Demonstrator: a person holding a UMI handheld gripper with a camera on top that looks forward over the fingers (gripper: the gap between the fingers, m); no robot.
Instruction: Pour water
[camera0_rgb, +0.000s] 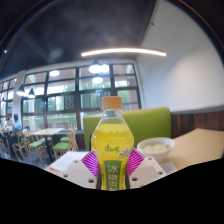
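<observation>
Bottle (111, 140) with a yellow cap and green label stands upright between the fingers of the tongs (112, 167), whose pink pads press on both its sides. Just beyond, to the right, a white bowl (155, 147) sits on the desk (200, 146).

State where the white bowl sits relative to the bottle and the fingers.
In the gripper view, the white bowl sits on the table beyond the fingers, right of the bottle held between them.
</observation>
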